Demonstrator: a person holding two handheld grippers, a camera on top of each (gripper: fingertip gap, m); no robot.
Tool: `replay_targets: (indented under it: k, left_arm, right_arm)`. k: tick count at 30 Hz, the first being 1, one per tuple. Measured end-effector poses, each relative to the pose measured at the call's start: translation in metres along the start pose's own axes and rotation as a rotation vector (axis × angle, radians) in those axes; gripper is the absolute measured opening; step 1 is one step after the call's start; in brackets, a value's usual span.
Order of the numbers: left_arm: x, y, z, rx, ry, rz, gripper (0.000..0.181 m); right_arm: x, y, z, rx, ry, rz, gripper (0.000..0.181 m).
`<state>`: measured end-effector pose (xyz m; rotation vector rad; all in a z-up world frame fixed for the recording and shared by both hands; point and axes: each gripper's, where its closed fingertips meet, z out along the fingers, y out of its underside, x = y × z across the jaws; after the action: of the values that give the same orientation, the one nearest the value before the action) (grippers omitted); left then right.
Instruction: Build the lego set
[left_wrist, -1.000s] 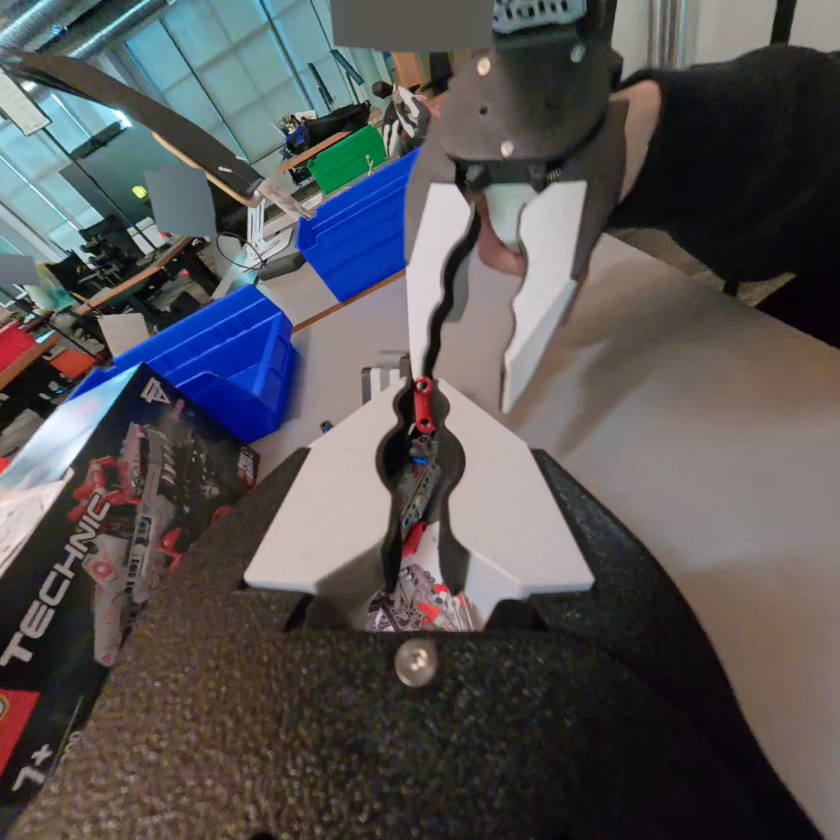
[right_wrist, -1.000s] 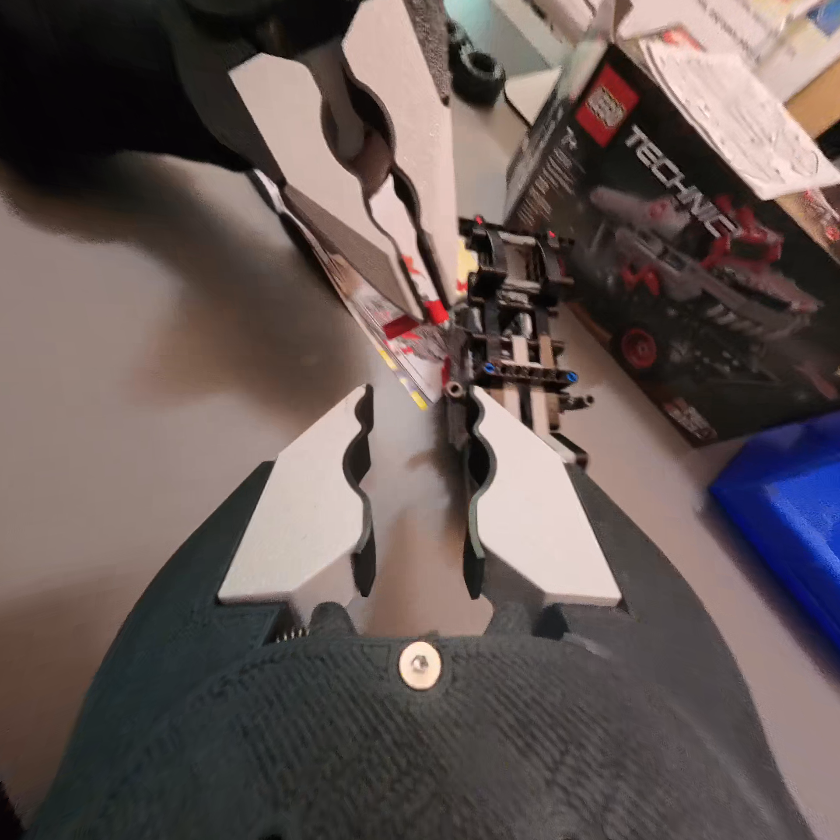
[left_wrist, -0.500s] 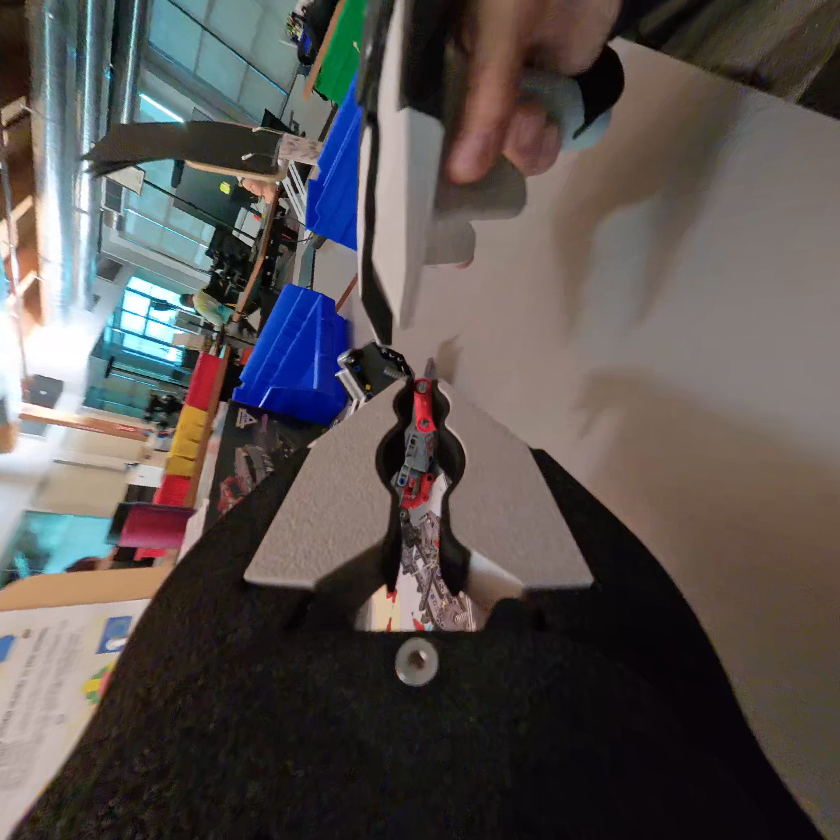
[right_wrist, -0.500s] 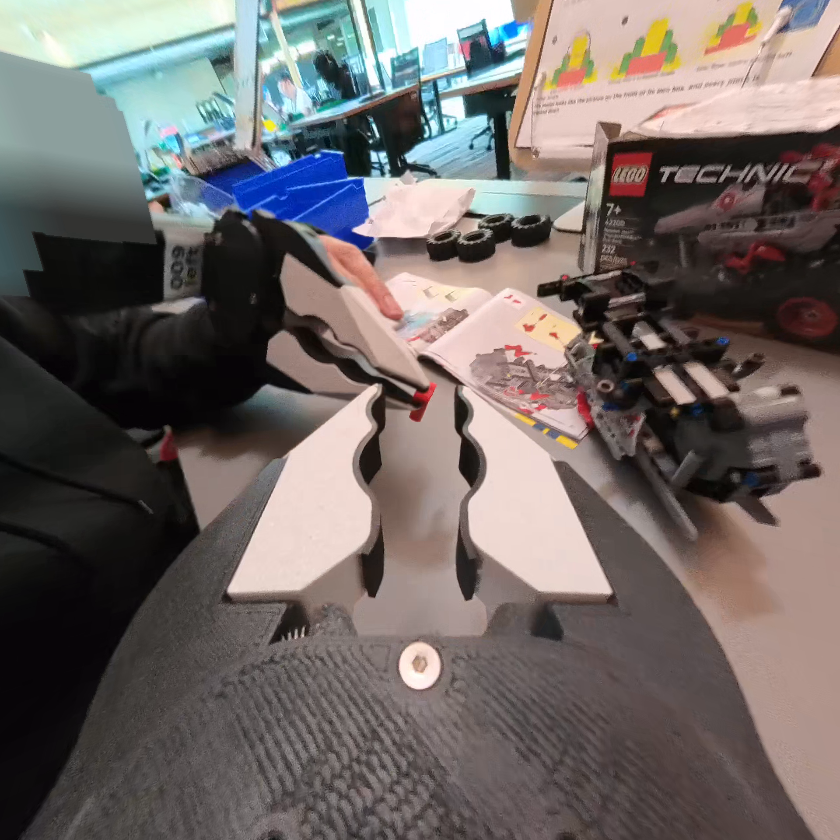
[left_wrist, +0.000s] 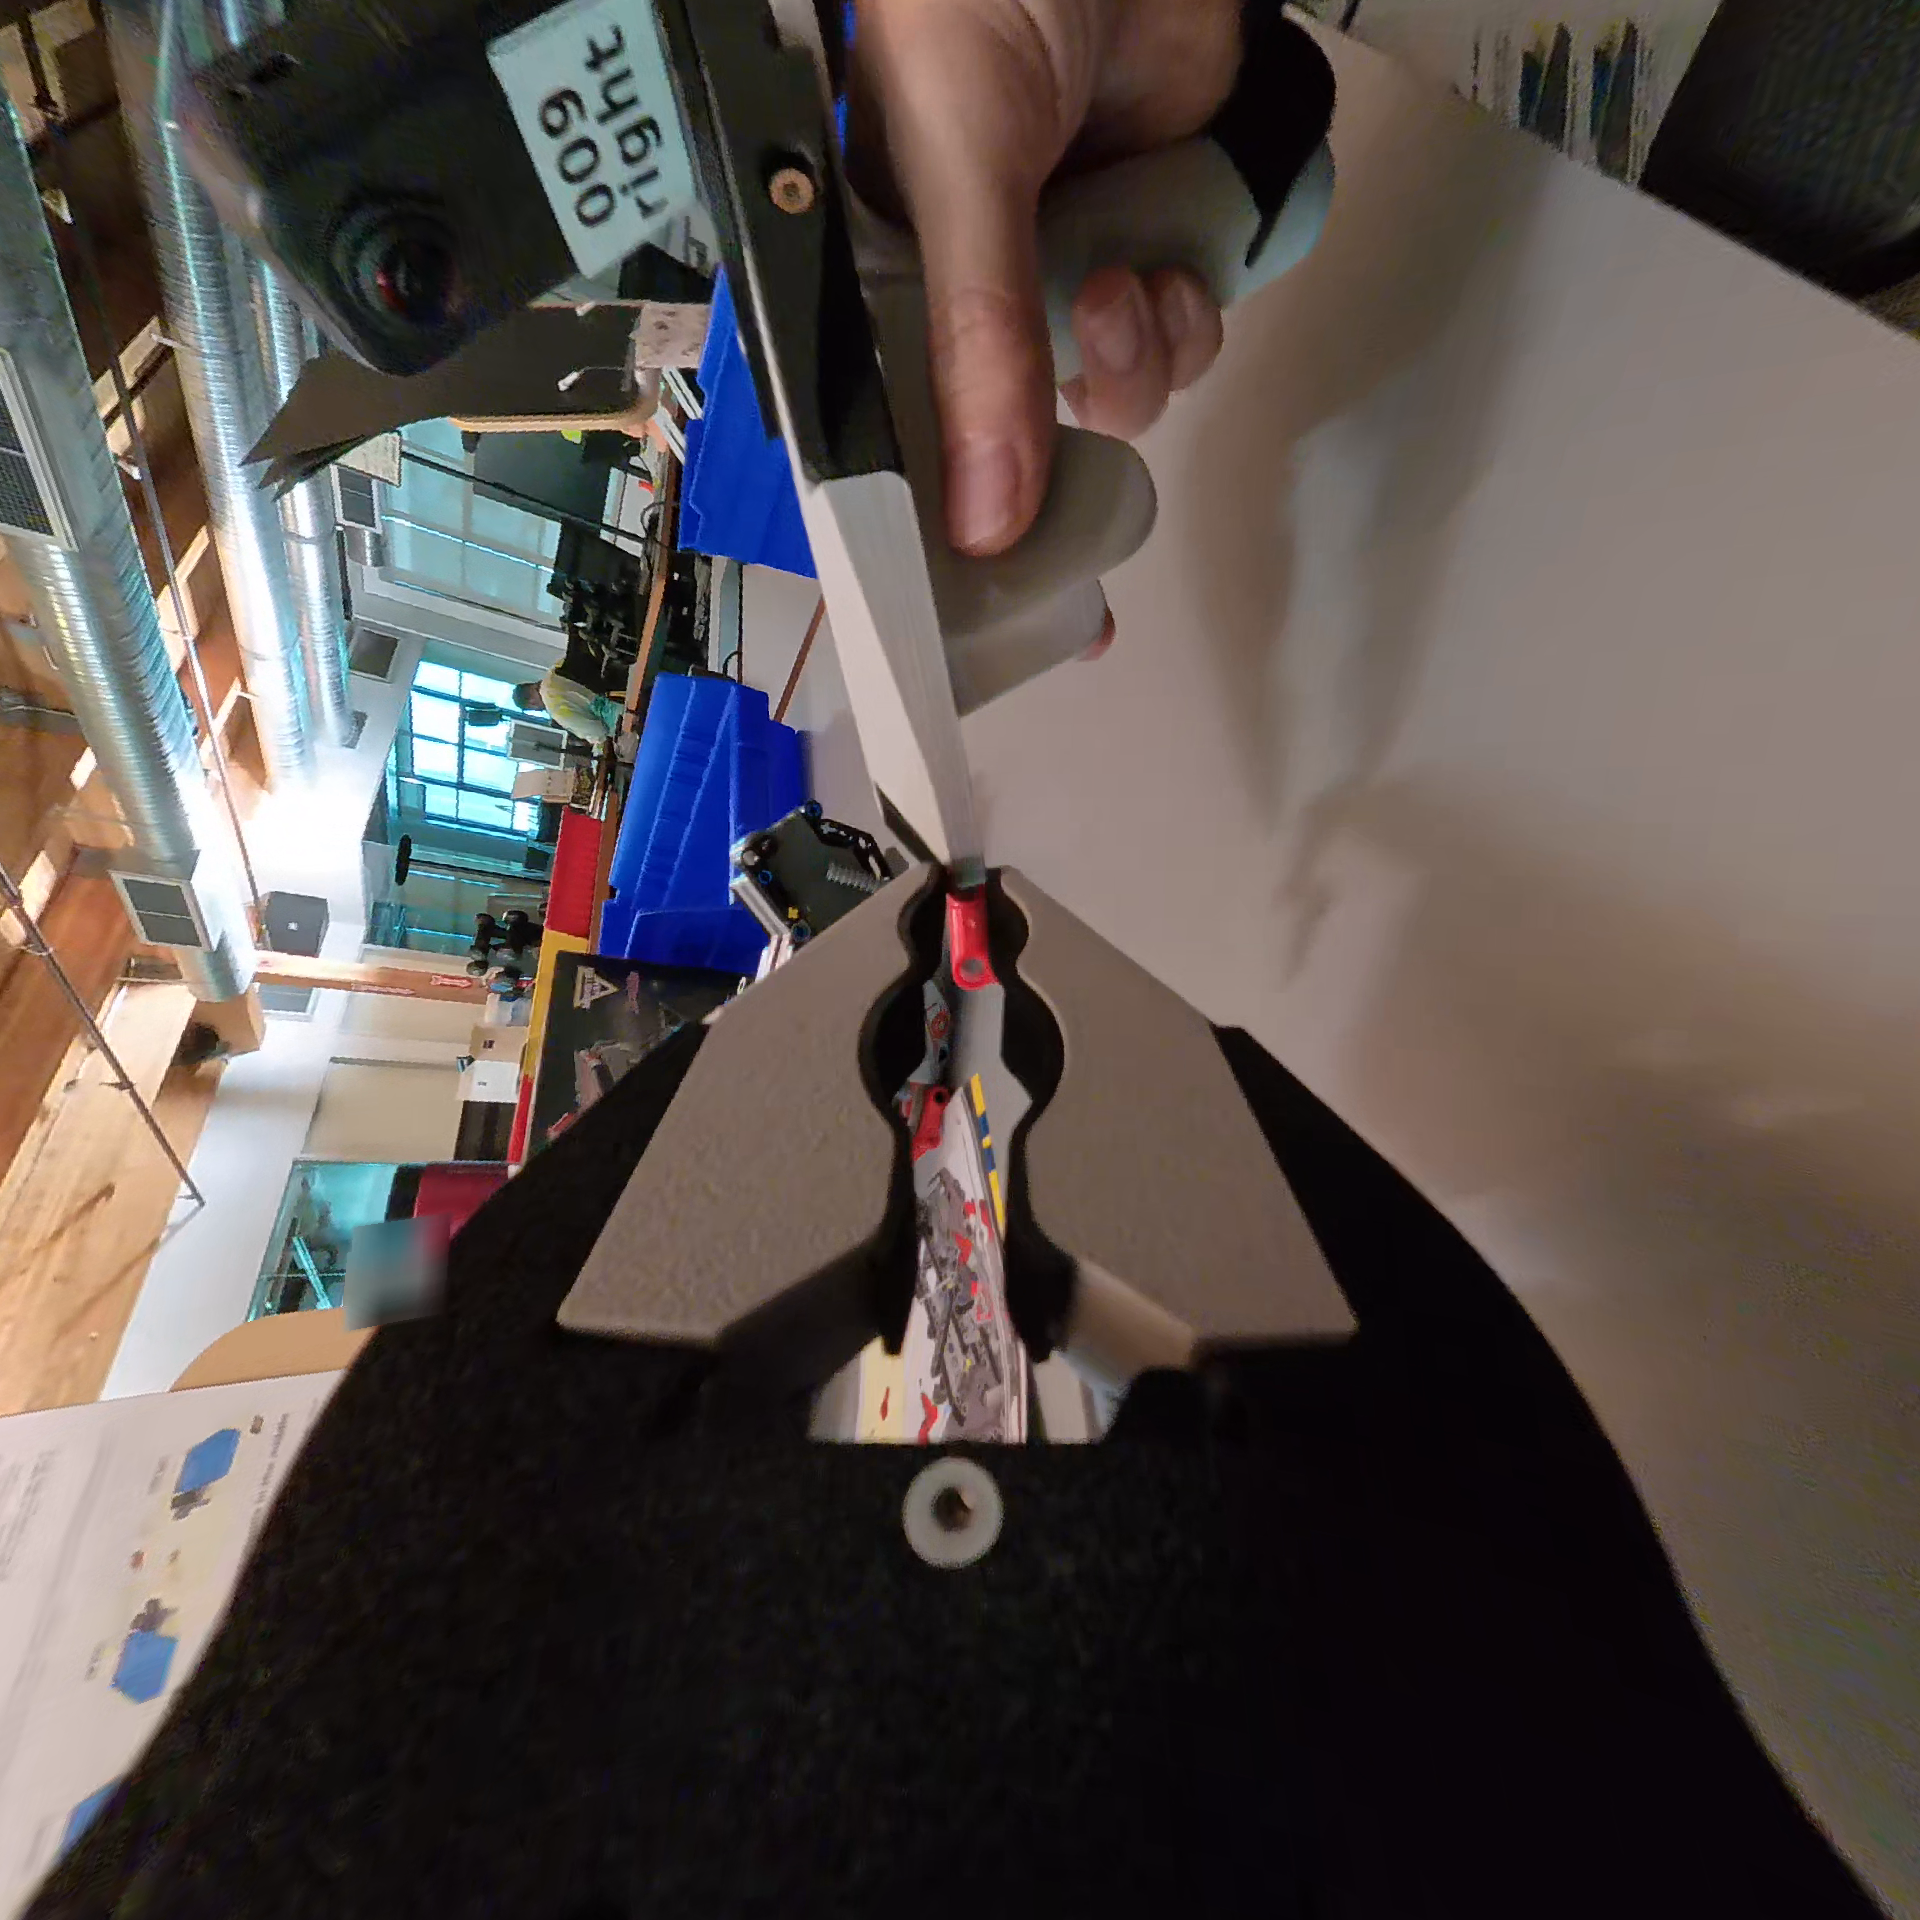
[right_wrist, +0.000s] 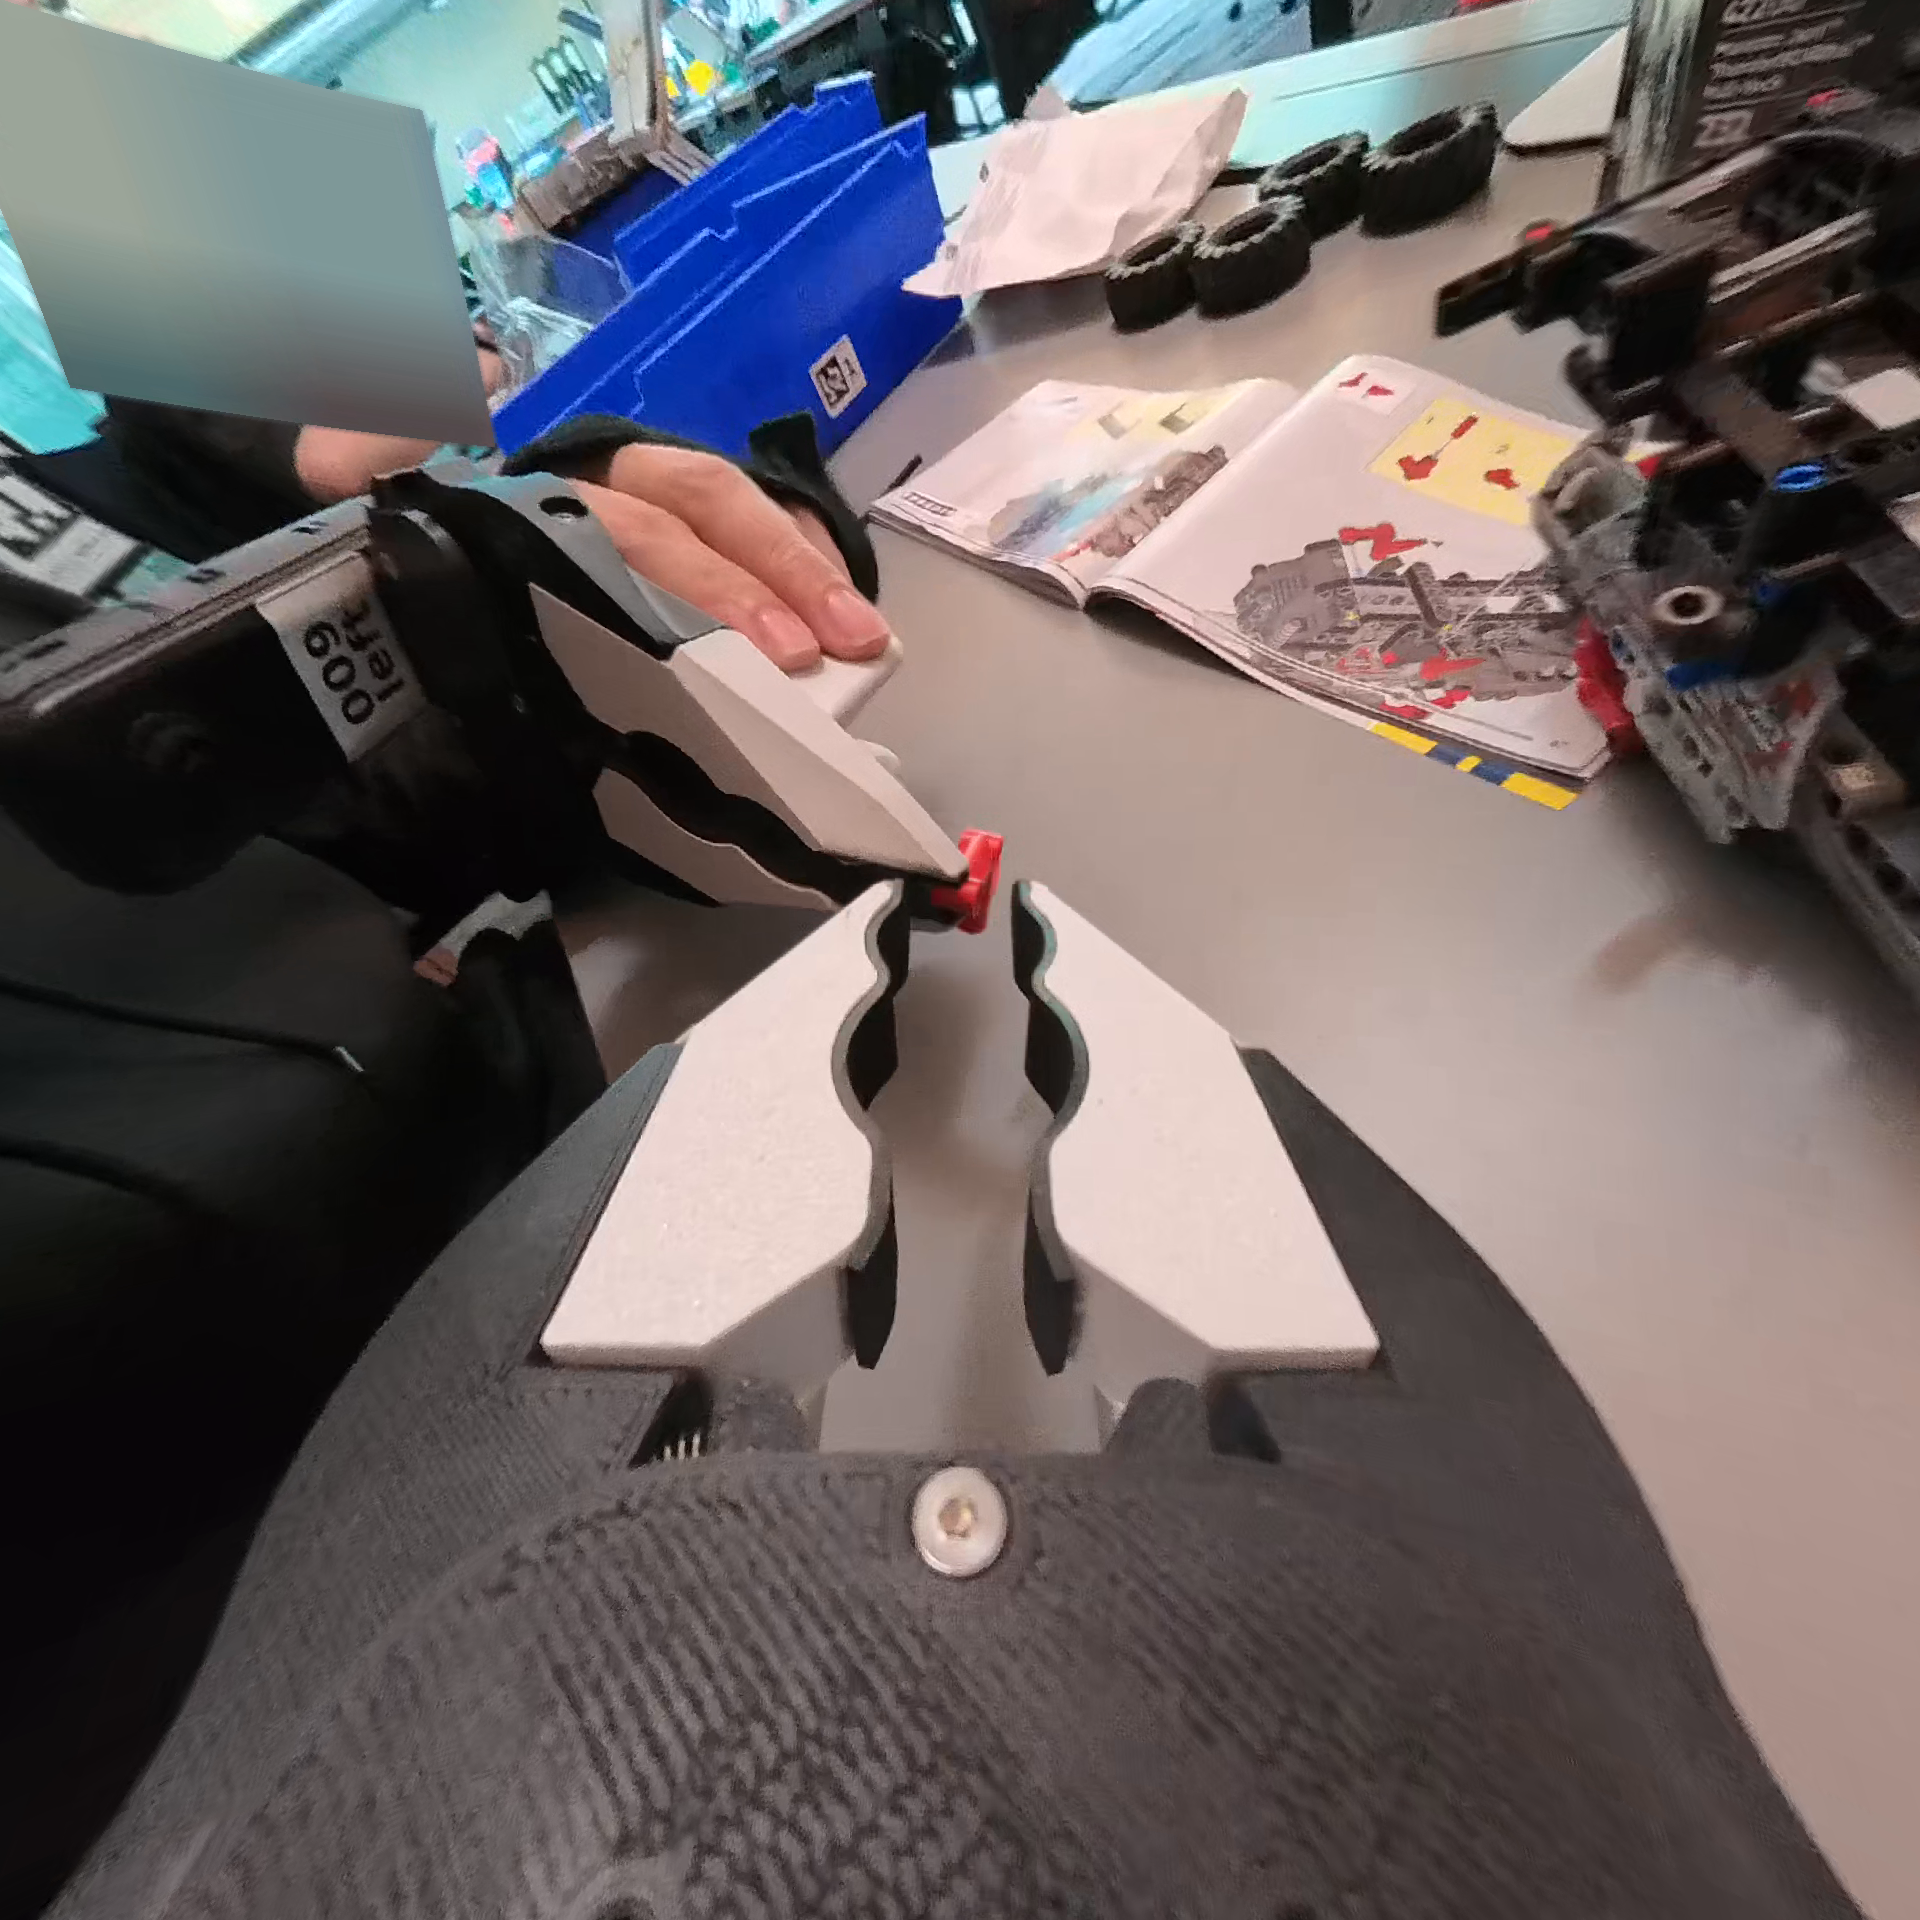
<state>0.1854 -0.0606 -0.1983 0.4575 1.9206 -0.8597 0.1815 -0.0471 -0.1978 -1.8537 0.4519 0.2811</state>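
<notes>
The left claw pinches a small red plastic lego piece at its tips, poised just ahead of the right claw, whose jaws stand apart, holding nothing. Beyond both, on the smooth grey counter, lie an open instruction booklet and a dark part-built lego truck. Blue plastic bins and black rubber tyres sit farther back in a workshop room.
</notes>
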Motion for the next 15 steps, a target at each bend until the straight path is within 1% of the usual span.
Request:
replay_targets:
  k: [1,4,8,10,13,15]
  left_arm:
    - [-0.001,0.000,0.000,0.001,-0.007,-0.007,0.004]
    - [0.000,-0.003,0.000,0.030,-0.005,-0.034,0.005]
    - [0.000,-0.004,0.000,0.057,-0.015,-0.057,0.007]
    - [-0.006,-0.003,0.000,0.065,-0.046,-0.091,0.014]
    - [-0.016,0.000,-0.003,0.064,-0.084,-0.214,0.021]
    - [-0.019,0.004,-0.005,0.041,-0.087,-0.356,0.025]
  right_arm:
    - [-0.003,-0.001,0.001,0.008,-0.024,0.005,0.014]
    - [-0.007,0.000,0.000,0.021,-0.075,0.015,0.009]
    - [-0.007,0.001,0.000,0.043,-0.103,0.021,0.007]
    - [-0.005,-0.001,0.000,0.068,-0.111,0.039,0.007]
    - [0.003,-0.007,-0.003,0.115,-0.075,0.058,0.007]
    - [0.011,-0.013,-0.008,0.159,-0.030,0.072,0.007]
